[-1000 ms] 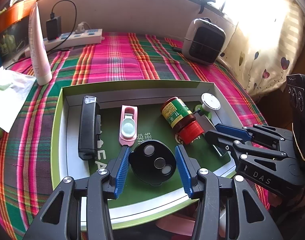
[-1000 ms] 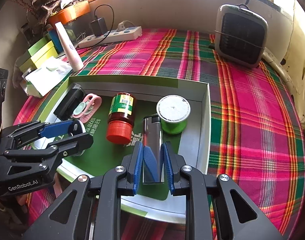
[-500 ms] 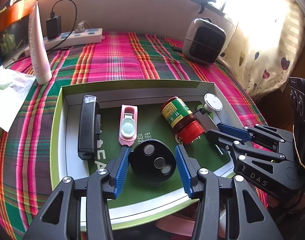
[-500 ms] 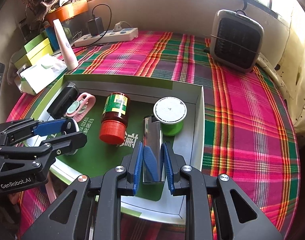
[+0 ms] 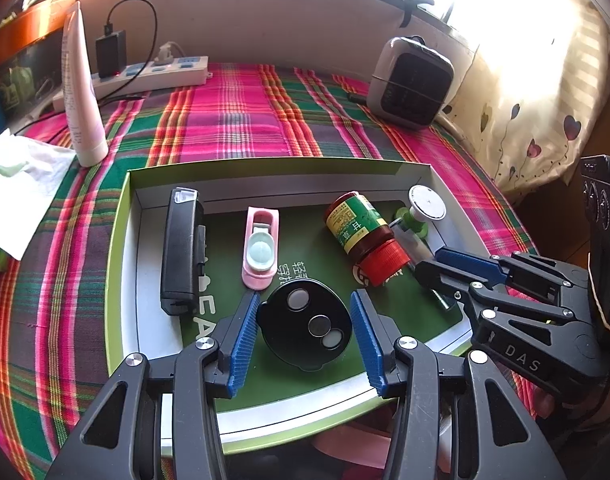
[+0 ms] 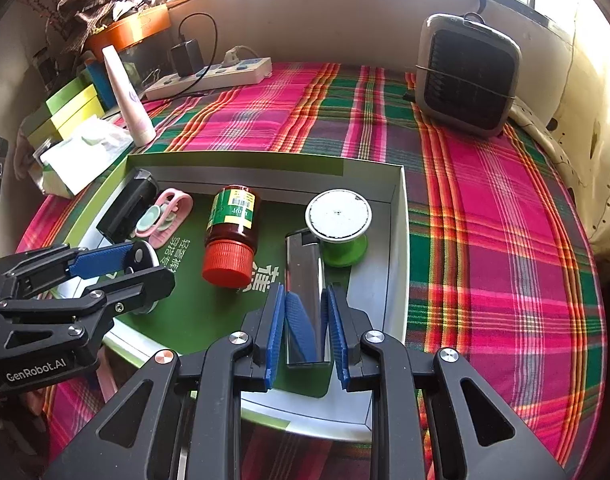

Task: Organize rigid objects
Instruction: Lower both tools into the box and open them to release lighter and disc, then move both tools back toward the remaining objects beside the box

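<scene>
A green-lined tray [image 5: 273, 168] [image 6: 399, 216] holds a black bar [image 5: 181, 252], a pink case [image 5: 260, 246], a red-capped brown bottle [image 5: 363, 232] [image 6: 231, 232], a green spool [image 6: 339, 224] [image 5: 423, 208] and a silver lighter [image 6: 305, 280]. My left gripper [image 5: 305, 320] is open around a black disc [image 5: 305, 324], the pads just beside its edges. My right gripper [image 6: 305, 312] has its pads slightly apart on either side of the lighter, which lies on the tray floor.
A small heater [image 6: 469, 76] [image 5: 409, 80] stands at the back right on the plaid cloth. A power strip [image 5: 145, 76], a pink tube [image 5: 81, 92] and tissues [image 5: 21, 184] lie at the back left. Green boxes [image 6: 65, 108] sit at the far left.
My right gripper's pads have parted a little from the lighter, which rests in the tray beside the spool. My left gripper stays open around the black disc.
</scene>
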### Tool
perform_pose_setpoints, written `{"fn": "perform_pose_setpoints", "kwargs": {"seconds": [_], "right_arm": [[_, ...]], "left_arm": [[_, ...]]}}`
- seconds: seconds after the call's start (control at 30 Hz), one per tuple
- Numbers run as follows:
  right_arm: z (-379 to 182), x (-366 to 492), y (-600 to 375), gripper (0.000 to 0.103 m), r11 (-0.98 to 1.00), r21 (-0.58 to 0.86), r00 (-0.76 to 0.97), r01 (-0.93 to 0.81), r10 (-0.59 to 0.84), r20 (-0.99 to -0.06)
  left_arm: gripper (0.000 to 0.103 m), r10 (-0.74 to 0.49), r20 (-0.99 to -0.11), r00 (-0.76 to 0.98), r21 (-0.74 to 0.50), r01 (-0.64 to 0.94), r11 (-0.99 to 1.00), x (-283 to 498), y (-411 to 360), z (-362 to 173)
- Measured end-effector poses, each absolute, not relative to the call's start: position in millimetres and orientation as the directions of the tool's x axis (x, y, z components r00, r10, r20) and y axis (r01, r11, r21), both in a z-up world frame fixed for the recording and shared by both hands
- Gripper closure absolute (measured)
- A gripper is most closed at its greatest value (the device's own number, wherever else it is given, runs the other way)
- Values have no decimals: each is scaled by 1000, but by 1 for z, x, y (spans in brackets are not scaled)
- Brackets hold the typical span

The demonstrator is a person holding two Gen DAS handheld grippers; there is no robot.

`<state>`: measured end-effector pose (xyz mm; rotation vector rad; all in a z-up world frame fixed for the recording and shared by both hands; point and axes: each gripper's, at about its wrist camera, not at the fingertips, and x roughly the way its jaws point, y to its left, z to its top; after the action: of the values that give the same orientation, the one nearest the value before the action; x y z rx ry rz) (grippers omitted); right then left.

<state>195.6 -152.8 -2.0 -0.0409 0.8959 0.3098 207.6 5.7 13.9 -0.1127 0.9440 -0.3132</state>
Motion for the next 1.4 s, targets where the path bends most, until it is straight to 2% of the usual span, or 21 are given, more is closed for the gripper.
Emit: {"fn": "perform_pose_setpoints", "kwargs": {"seconds": [0.33,0.9,1.4], "right_arm": [[4,186,-155,63,956,125,599,-265,265,-756],[18,155,-152,62,957,148,640,-251,279,-716],[20,119,-158,62,955,185,657,-230,293,-695]], "left_arm": [[57,-314,-763,565,-229,218,949,198,8,20],[54,-309,-723,618,-211,227,951,168,16,38],[54,-241,-680,693,-112,227,967,127,21,49]]}}
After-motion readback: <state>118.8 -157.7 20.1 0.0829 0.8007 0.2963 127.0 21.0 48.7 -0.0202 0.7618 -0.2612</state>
